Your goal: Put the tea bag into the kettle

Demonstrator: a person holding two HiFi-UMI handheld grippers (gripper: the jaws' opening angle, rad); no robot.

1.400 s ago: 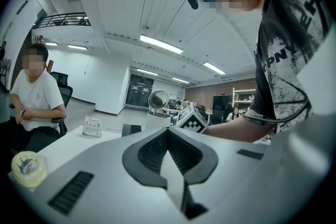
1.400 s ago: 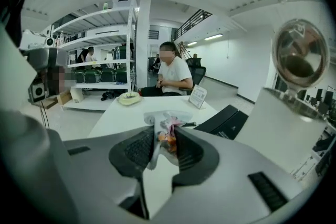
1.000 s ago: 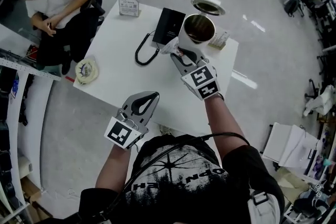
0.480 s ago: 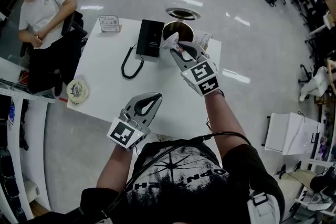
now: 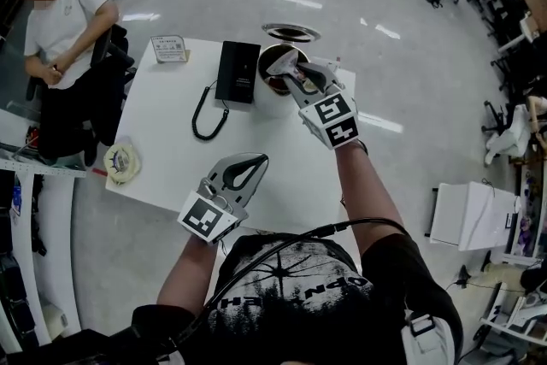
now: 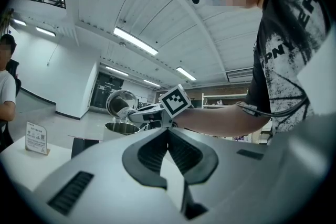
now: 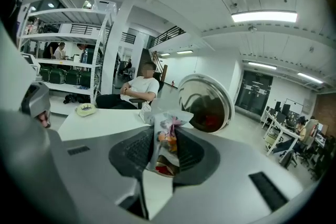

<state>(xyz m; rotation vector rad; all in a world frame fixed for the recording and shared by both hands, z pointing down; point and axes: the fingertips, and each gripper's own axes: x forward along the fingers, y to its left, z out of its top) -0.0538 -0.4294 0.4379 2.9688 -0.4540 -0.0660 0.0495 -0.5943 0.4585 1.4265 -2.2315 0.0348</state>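
White table (image 5: 171, 141) fills the middle of the head view, standing on a pale glossy floor in an open office.

Nearest the person, the left gripper (image 5: 255, 158) hangs over the table's near edge, a little left of its middle. In its own view the left gripper (image 6: 168, 130) has its jaws brought together at the tips, with nothing between them.

Farther out, the right arm reaches across the table toward its far right corner. The right gripper (image 5: 291, 68) is clamped on the tea bag (image 5: 285, 61), a pale crinkled packet. In the right gripper view the tea bag (image 7: 165, 134) stands upright between the two dark pads, its colourful print showing and its top edge sticking out past the tips of the right gripper (image 7: 166, 140).

Seen from the head, the bag is over the open mouth of the kettle (image 5: 272, 81), a shiny metal kettle standing at the far edge near the right corner. Whether the bag touches the rim cannot be told. The kettle's round lid (image 5: 291, 32) is swung open on the far side and stands tilted behind the bag in the right gripper view (image 7: 205, 102).

Just left of the kettle lies a black flat box (image 5: 237, 71), with a coiled black cord (image 5: 205, 111) trailing toward the table's middle. A small card (image 5: 168, 47) stands near the far left corner.

Beyond the table's left edge a person in a white shirt (image 5: 64, 21) sits on a chair. More desks stand far off.
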